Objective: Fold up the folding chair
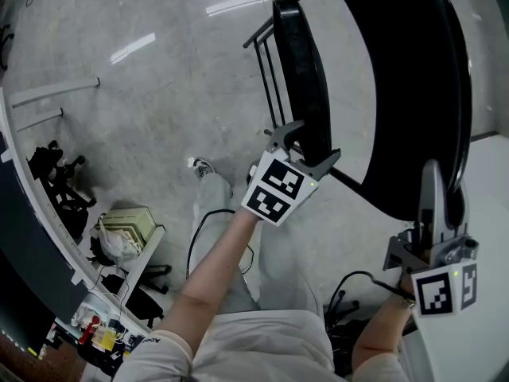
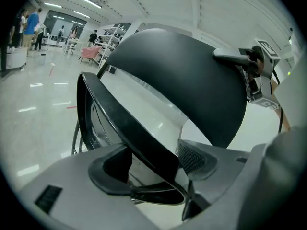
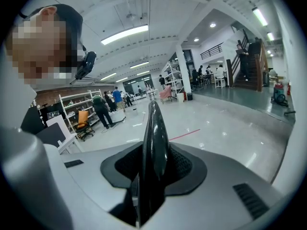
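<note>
The black folding chair stands on the grey floor. In the head view its seat (image 1: 302,62) is tipped up, almost edge on, close to the big rounded backrest (image 1: 413,78). My left gripper (image 1: 312,143) straddles the seat's front rim, and in the left gripper view that rim (image 2: 120,123) runs between the pads of the left gripper (image 2: 153,164), which is shut on it. My right gripper (image 1: 433,189) grips the backrest's top edge. The thin black backrest edge (image 3: 154,128) is clamped upright between the pads of the right gripper (image 3: 152,162). That right gripper (image 2: 249,66) also shows at the backrest (image 2: 187,80).
The chair's thin metal legs (image 1: 266,62) stand behind the seat. Low shelving with bags and bottles (image 1: 119,237) lines the left side. Black cables (image 1: 207,221) lie on the floor by my feet. A white surface (image 1: 493,213) is at the right. People stand far off in the hall (image 3: 103,109).
</note>
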{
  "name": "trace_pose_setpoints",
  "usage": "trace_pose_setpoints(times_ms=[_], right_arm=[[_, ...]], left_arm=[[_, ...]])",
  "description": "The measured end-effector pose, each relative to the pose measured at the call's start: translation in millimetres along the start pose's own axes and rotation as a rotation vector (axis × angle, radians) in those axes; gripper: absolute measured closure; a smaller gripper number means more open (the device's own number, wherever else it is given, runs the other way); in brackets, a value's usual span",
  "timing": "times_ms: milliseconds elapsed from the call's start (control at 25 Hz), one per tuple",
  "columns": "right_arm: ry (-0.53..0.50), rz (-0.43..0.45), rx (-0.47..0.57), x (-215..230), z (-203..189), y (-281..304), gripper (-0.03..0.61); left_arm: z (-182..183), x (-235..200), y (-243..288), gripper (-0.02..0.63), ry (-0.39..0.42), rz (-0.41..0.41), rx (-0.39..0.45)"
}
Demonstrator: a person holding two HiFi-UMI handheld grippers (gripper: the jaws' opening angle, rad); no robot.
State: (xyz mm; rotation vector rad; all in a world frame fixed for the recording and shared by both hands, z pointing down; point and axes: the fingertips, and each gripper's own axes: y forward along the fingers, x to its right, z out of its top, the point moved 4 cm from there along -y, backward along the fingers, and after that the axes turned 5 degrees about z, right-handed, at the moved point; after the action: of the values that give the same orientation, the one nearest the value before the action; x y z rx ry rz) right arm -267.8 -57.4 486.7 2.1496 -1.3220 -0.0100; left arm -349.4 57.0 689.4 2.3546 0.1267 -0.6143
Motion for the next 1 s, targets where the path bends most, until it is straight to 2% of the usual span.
trace_pose_setpoints(times_ms=[480, 640, 1000], right_arm=[[-0.010, 0.011, 0.005, -5.6, 1.6, -2.3, 0.448], [-0.043, 0.046, 0.004, -16.2, 6.2, -1.4, 0.451], [-0.022, 0.020, 0.008, -13.5, 1.8, -4.5, 0.453]], left_arm=[[8.7, 13.2, 22.7, 0.302, 0.020, -0.029, -0.011], [11.7, 19.6, 30.2, 0.304, 0.030, -0.040, -0.001], [13.6, 22.5, 34.9, 0.304, 0.045, -0.057, -0.010]])
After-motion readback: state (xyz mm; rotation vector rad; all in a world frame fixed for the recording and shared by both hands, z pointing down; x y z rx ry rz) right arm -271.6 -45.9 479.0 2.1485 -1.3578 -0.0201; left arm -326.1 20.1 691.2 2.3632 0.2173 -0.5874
